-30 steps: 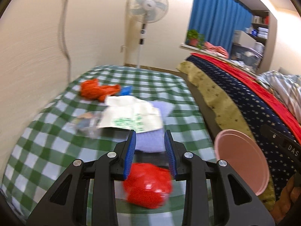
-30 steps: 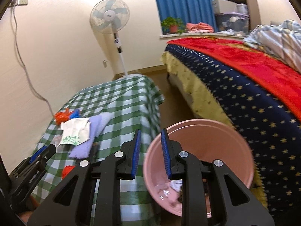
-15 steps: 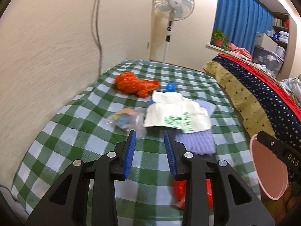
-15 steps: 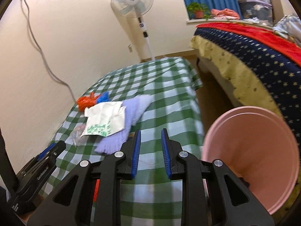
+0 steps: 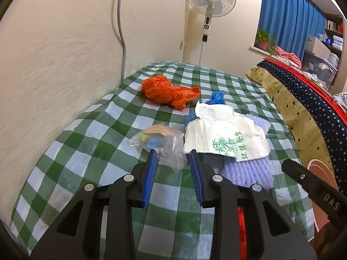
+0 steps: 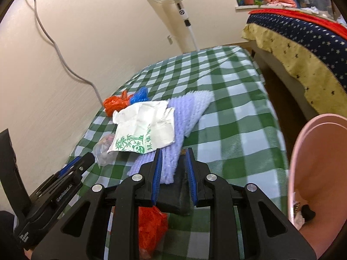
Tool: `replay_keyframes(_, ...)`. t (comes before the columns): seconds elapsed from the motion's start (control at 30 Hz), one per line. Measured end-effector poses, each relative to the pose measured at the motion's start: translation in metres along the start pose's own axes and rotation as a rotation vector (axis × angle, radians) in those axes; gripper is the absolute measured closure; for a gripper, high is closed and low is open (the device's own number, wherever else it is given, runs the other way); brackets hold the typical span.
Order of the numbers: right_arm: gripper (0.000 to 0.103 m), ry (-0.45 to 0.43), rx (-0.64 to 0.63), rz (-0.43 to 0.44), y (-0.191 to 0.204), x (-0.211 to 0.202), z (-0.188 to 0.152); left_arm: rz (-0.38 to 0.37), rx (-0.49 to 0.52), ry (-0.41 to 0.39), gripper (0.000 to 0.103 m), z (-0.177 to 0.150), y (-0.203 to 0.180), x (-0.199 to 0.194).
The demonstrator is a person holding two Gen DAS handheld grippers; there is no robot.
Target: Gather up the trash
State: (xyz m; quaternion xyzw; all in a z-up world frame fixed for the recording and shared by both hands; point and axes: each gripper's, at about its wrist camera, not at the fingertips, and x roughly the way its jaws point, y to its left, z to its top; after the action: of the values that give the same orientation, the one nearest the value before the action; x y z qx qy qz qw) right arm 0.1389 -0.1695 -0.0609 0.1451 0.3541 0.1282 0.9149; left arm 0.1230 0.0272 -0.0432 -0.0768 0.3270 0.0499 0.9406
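Note:
Trash lies on the green checked tablecloth. There is an orange plastic bag, a blue scrap and a white paper bag with green print. A lavender cloth and a red crumpled bag lie there too. My left gripper is open, its tips just short of a clear plastic bag. My right gripper is open above the cloth's near end and a dark flat object. A pink bin sits at the right.
A cream wall with a hanging cable borders the table's left side. A standing fan is behind the table. A bed with a starry cover runs along the right, with a strip of floor between it and the table.
Both grippers have moved left and down over the table. The pink bin slid to the right edge of the right view. The red bag passed under the left gripper. Jaw gaps are unchanged.

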Motion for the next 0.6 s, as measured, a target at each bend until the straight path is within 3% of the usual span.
replay_keyframes(0.13,0.079,0.045,0.027,0.025,-0.004,0.016,-0.002,-0.001,-0.009,0.025,0.062,0.003,0.000,0.011)
replay_keyframes(0.53,0.079,0.107,-0.004,0.047,0.003,0.033,-0.006,0.012,-0.036,0.086,0.062,0.004,0.003,0.030)
replay_keyframes(0.6,0.084,0.109,-0.012,0.050,0.005,0.033,-0.006,0.005,-0.044,0.090,0.066,0.004,0.004,0.031)
